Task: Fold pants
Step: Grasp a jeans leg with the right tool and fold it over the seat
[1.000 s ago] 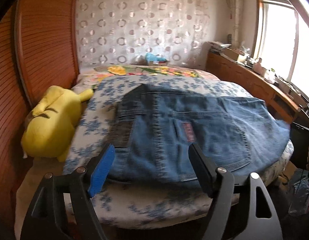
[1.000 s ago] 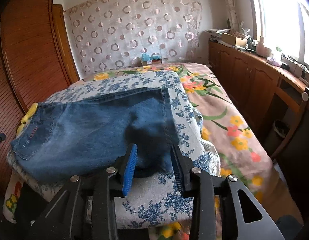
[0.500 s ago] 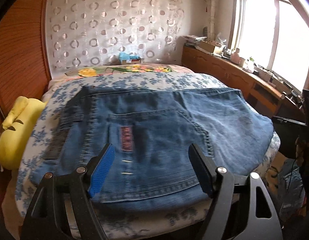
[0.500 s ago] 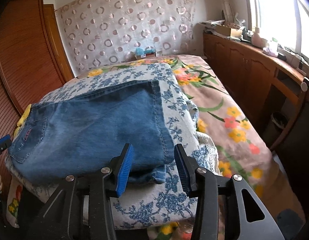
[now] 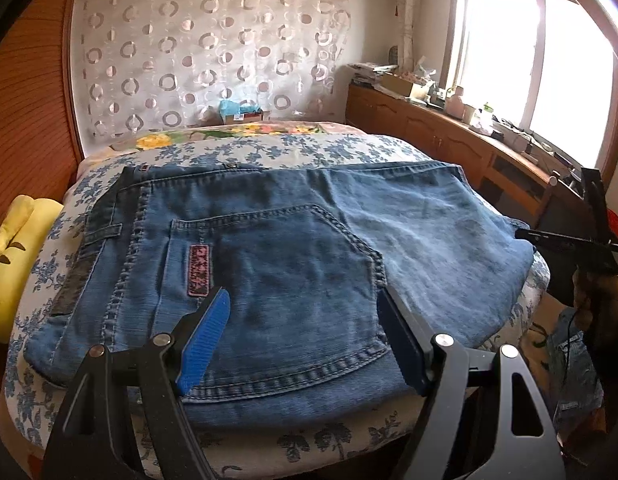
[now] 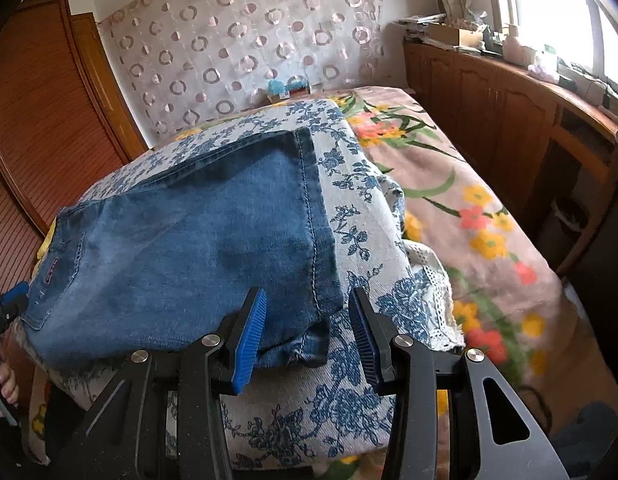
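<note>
Blue jeans (image 5: pixel 269 248) lie folded on a blue-flowered blanket (image 5: pixel 309 148), back pocket up with a pink label. My left gripper (image 5: pixel 303 294) hovers open over that pocket at the waist end, nothing between its pads. In the right wrist view the hem end of the jeans (image 6: pixel 189 240) lies flat, with its near corner between the fingers of my right gripper (image 6: pixel 308 293). That gripper is open and its blue pads stand clear of the cloth. The right gripper (image 5: pixel 589 240) also shows at the far right of the left wrist view.
A yellow plush toy (image 5: pixel 13 260) lies at the blanket's left edge by a wooden wardrobe (image 6: pixel 37 120). Right of the blanket stretches a flowered bedsheet (image 6: pixel 469 200). Wooden cabinets (image 5: pixel 449 140) with clutter run under the window. A patterned curtain (image 5: pixel 209 48) hangs behind.
My right gripper let go of the jeans' hem corner, which dropped flat, and its jaws widened. My left gripper swung right over the back pocket, and the plush toy slid toward the left edge.
</note>
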`<state>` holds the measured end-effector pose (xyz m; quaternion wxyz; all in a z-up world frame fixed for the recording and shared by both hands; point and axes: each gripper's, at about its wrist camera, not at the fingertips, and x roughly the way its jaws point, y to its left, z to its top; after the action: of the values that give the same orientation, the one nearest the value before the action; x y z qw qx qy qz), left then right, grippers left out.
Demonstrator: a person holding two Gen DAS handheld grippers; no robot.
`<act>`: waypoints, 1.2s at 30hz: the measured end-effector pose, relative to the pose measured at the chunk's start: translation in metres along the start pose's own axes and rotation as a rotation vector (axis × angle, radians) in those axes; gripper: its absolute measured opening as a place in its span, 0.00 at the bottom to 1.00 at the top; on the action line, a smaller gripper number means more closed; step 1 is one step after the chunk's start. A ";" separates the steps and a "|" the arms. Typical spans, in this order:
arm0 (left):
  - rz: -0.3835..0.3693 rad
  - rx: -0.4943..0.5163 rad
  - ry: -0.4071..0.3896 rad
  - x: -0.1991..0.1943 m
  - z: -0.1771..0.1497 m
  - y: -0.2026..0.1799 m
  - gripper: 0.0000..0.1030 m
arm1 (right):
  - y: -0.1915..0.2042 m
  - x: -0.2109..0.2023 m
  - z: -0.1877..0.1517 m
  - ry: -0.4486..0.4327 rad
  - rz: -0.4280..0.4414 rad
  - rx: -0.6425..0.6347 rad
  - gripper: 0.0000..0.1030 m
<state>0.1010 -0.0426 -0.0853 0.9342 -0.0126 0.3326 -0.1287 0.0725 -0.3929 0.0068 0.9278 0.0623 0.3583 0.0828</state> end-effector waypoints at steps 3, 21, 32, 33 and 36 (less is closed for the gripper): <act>-0.001 0.001 0.008 0.001 -0.001 -0.002 0.75 | 0.002 -0.004 0.002 -0.019 0.003 -0.012 0.38; 0.015 -0.013 0.009 -0.012 -0.001 0.005 0.75 | 0.076 -0.054 0.025 -0.176 0.123 -0.243 0.05; 0.051 -0.049 -0.051 -0.045 0.003 0.032 0.75 | 0.179 -0.064 0.052 -0.239 0.269 -0.444 0.05; 0.056 -0.053 -0.056 -0.048 0.003 0.035 0.75 | 0.188 -0.063 0.055 -0.240 0.284 -0.461 0.05; 0.069 -0.065 -0.068 -0.055 0.002 0.043 0.75 | 0.217 -0.063 0.060 -0.245 0.327 -0.513 0.05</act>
<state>0.0711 0.0130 -0.0548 0.9478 -0.0360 0.3051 -0.0850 0.0438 -0.1963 0.1298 0.9240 -0.1071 0.1966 0.3100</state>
